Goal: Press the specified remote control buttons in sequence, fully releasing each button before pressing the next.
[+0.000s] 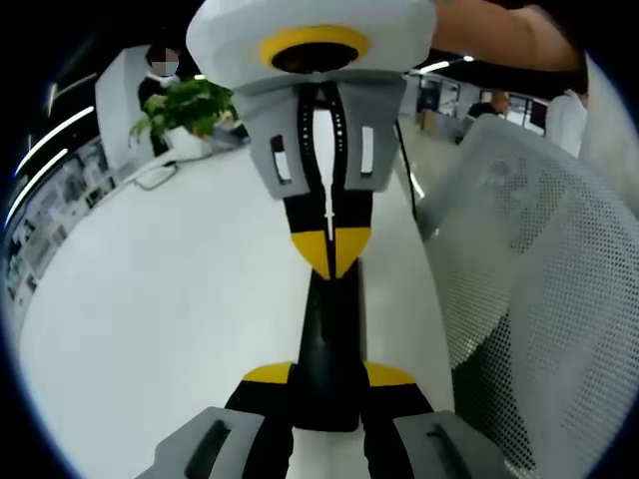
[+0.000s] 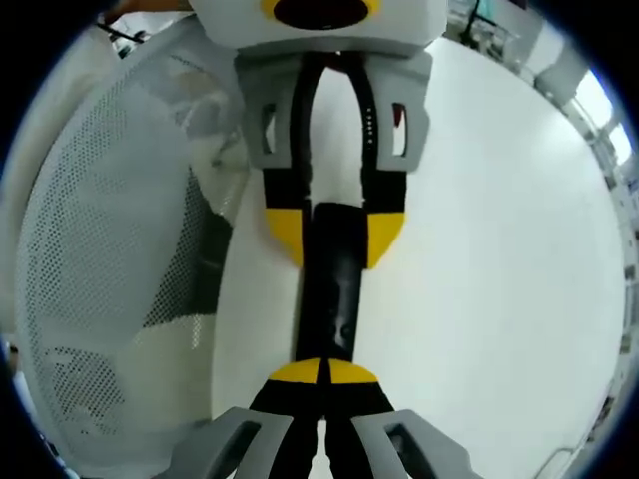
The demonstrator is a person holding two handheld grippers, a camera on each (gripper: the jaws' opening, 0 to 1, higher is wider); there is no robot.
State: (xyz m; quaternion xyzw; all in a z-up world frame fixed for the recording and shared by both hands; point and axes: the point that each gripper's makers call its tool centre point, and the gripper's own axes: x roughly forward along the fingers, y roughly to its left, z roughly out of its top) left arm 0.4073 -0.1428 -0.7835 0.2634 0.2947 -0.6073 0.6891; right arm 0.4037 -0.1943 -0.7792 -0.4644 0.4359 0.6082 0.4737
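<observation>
A slim black remote control is held over the white table. My left gripper is shut on it, one yellow tip on each long side at the near end. My right gripper comes in from the top of the left gripper view, its yellow tips pressed together and resting on the remote's far end. In the right gripper view the right gripper is shut, its tips at the near end of the remote. There the left gripper clamps the far part. I cannot make out the buttons.
A white mesh chair back stands close beside the table edge, also seen as the chair back. A potted green plant and a person sit at the table's far end. A person's arm holds the right gripper.
</observation>
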